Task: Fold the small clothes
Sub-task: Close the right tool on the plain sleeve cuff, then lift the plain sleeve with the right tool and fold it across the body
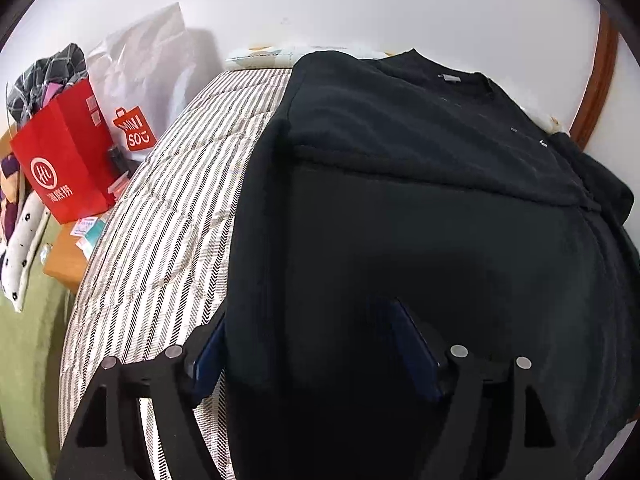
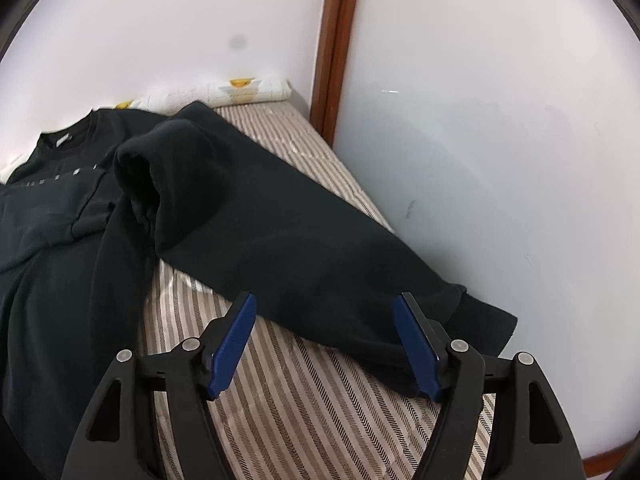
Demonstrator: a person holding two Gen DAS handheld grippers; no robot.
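Observation:
A black long-sleeved sweatshirt (image 1: 420,184) lies spread on the striped bed cover (image 1: 168,240), collar toward the far wall. Its left sleeve looks folded across the chest. My left gripper (image 1: 310,320) is open above the lower left part of the shirt; its left finger sits at the shirt's left edge, its right finger over the fabric. In the right wrist view the right sleeve (image 2: 304,248) stretches out toward the wall, cuff at the near right. My right gripper (image 2: 326,304) is open, blue pads (image 2: 232,348) wide apart, just short of the sleeve's lower edge.
A white wall (image 2: 500,140) and a brown wooden post (image 2: 336,40) close the bed's right side. A folded pale towel (image 2: 240,94) lies at the bed's far end. Left of the bed stand a red paper bag (image 1: 68,160), a white Miniso bag (image 1: 140,92) and a wooden stand (image 1: 66,260).

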